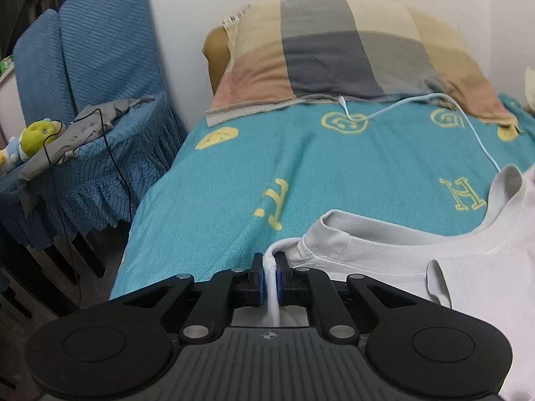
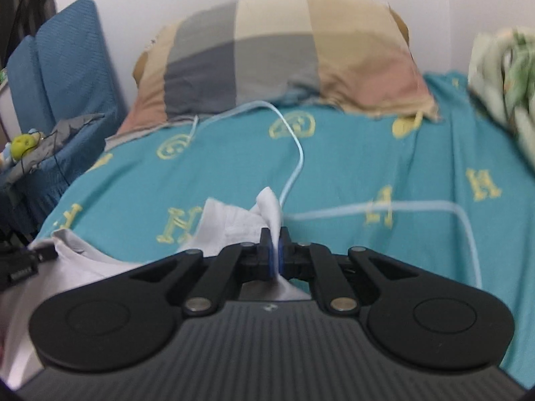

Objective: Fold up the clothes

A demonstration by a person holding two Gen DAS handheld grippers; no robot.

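Observation:
A white T-shirt [image 1: 474,277] with a ribbed grey-white collar lies on the teal bedspread [image 1: 267,153]. My left gripper [image 1: 270,260] is shut on a fold of the shirt beside the collar. In the right wrist view my right gripper [image 2: 275,237] is shut on another bunched corner of the white T-shirt [image 2: 234,220], with the rest of the cloth trailing to the left. The left gripper's body shows at the left edge there [image 2: 20,264].
A checked pillow [image 1: 334,50] lies at the head of the bed against the wall. A light blue cable [image 2: 297,167] loops across the bedspread near the right gripper. A blue-covered chair [image 1: 93,107] with grey cloth and a toy stands left. Patterned fabric [image 2: 501,83] lies at far right.

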